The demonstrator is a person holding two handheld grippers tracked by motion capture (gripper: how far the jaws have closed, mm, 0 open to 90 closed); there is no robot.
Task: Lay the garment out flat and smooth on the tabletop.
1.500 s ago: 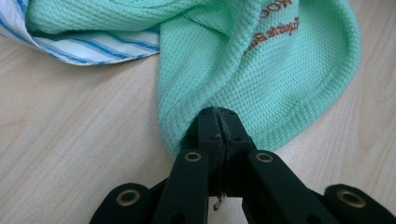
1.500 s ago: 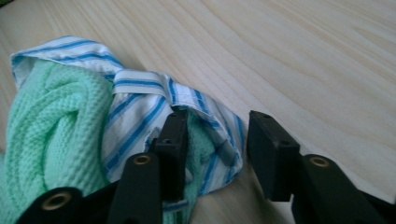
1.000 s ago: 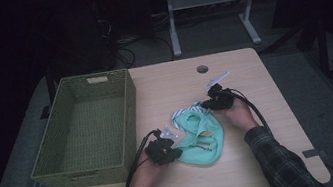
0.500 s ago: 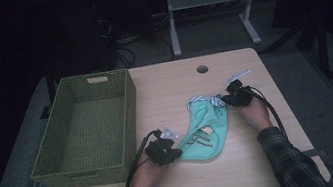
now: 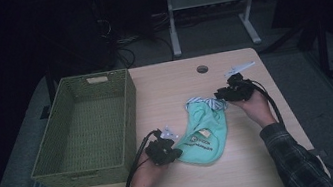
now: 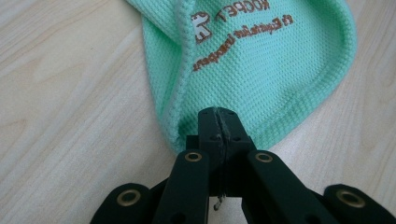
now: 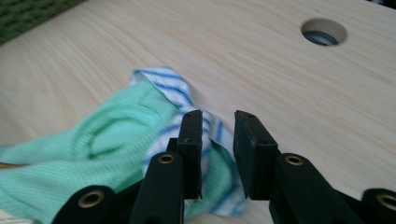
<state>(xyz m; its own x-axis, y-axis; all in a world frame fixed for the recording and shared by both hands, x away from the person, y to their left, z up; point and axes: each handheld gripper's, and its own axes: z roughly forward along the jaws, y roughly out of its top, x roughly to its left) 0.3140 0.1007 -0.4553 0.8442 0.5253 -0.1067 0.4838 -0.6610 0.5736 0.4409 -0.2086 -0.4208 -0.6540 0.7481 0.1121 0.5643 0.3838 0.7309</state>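
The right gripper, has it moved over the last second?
Yes. The right gripper has drawn away from the green basket toward the table's right edge, closer to the round hole, stretching out the green cloth.

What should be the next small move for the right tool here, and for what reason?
Probably close the right tool on the striped strap of the green bib. Its jaws stand open with the strap lying between them, while the left tool is already shut on the bib's rounded end. Gripping both ends would let the bib be lifted, perhaps toward the basket.
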